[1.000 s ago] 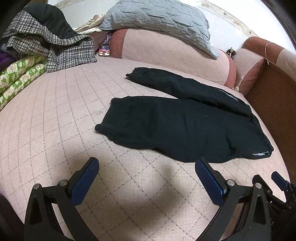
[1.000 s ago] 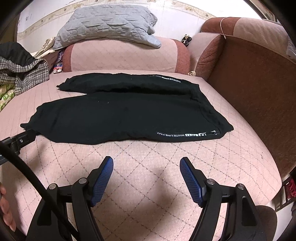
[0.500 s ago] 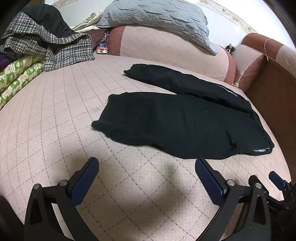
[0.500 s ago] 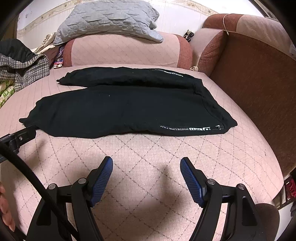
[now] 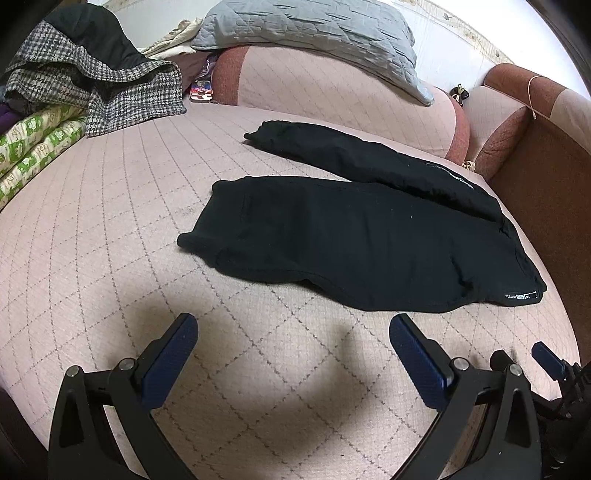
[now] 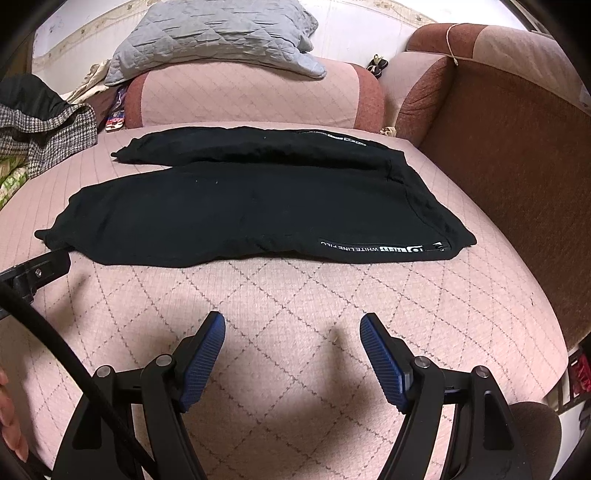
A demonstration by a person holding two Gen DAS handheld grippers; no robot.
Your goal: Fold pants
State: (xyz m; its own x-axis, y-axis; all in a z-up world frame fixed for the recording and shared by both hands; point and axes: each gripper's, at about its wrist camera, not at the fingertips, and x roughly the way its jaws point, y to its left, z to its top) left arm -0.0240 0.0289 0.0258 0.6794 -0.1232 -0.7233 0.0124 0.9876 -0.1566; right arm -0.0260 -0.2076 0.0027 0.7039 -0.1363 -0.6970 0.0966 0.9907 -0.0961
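Observation:
Black pants (image 5: 351, 240) lie flat on the pink quilted sofa seat, legs spread in a V with cuffs to the left and waistband to the right; they also show in the right wrist view (image 6: 258, 214), with white lettering along the near waist edge. My left gripper (image 5: 291, 332) is open and empty, hovering over the seat short of the near leg. My right gripper (image 6: 291, 328) is open and empty, short of the near waist edge.
A houndstooth and black clothes pile (image 5: 92, 74) and green-patterned bedding (image 5: 33, 147) sit at the far left. A grey quilted pillow (image 5: 314, 33) rests on the backrest (image 5: 314, 92). The brown armrest (image 6: 517, 166) bounds the right side.
Both grippers have drawn back and risen slightly, so the pants sit a little farther away in both views. The pants have not moved.

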